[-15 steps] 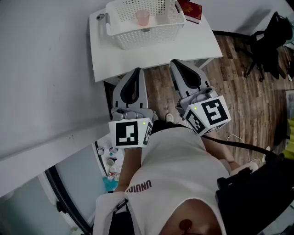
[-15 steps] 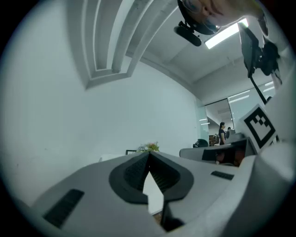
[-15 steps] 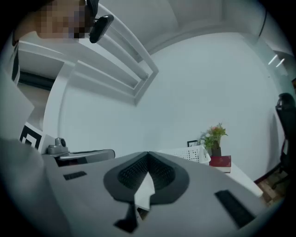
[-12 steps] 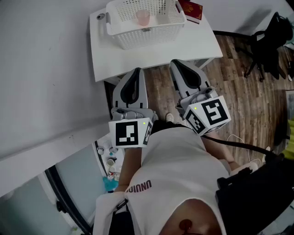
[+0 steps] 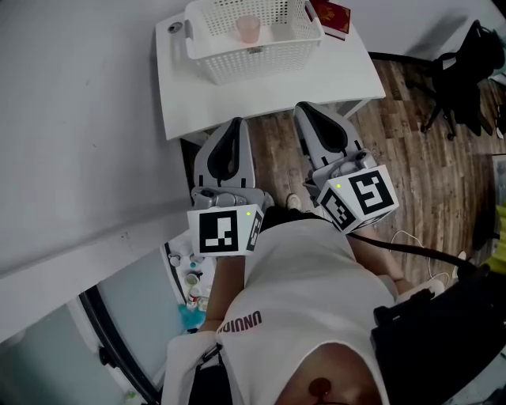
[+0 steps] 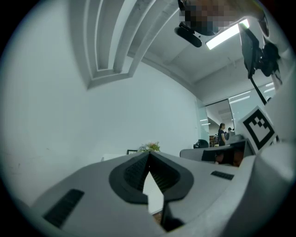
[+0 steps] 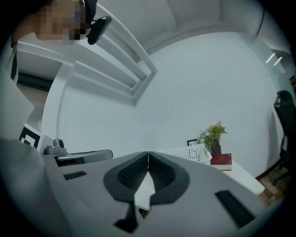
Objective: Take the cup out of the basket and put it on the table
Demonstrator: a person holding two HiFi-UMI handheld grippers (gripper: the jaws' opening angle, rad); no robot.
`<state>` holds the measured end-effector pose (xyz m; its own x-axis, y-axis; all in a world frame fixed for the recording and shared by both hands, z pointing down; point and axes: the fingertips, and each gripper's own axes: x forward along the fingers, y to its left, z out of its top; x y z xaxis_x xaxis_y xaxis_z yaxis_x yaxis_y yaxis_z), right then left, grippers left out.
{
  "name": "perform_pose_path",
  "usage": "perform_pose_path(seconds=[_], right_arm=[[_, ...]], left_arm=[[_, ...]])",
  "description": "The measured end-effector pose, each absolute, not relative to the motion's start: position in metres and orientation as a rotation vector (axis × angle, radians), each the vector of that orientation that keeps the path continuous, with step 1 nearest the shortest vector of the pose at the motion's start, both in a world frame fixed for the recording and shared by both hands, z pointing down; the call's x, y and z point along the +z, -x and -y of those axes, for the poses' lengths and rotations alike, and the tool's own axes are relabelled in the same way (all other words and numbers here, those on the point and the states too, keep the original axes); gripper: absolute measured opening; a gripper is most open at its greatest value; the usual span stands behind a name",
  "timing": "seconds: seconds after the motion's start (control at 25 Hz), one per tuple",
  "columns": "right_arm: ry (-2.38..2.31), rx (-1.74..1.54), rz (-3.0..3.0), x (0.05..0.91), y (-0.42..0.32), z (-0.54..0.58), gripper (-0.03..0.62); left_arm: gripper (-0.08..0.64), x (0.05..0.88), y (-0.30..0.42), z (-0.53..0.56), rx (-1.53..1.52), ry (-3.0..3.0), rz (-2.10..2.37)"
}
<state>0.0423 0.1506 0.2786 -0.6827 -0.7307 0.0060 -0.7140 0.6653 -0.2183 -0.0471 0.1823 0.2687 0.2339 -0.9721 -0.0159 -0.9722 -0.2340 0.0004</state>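
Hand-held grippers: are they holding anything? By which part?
Nothing. The left hand-held gripper and right hand-held gripper are shut, empty; the cup sits in the basket.

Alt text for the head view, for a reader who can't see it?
A pink cup stands inside a white basket on a white table, with a red book beside the basket. Nearer the camera, the person holds the left gripper and right gripper level, jaws shut and empty, pointing toward the table.
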Motion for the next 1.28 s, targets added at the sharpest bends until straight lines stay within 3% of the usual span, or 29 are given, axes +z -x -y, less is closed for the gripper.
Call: perform_pose_path(seconds=[1.28], right_arm=[[1.368, -0.286, -2.735, 0.288, 0.004, -0.137, 0.020]], left_arm=[[0.012, 0.277, 0.104, -0.172, 0.098, 2.513, -1.895]])
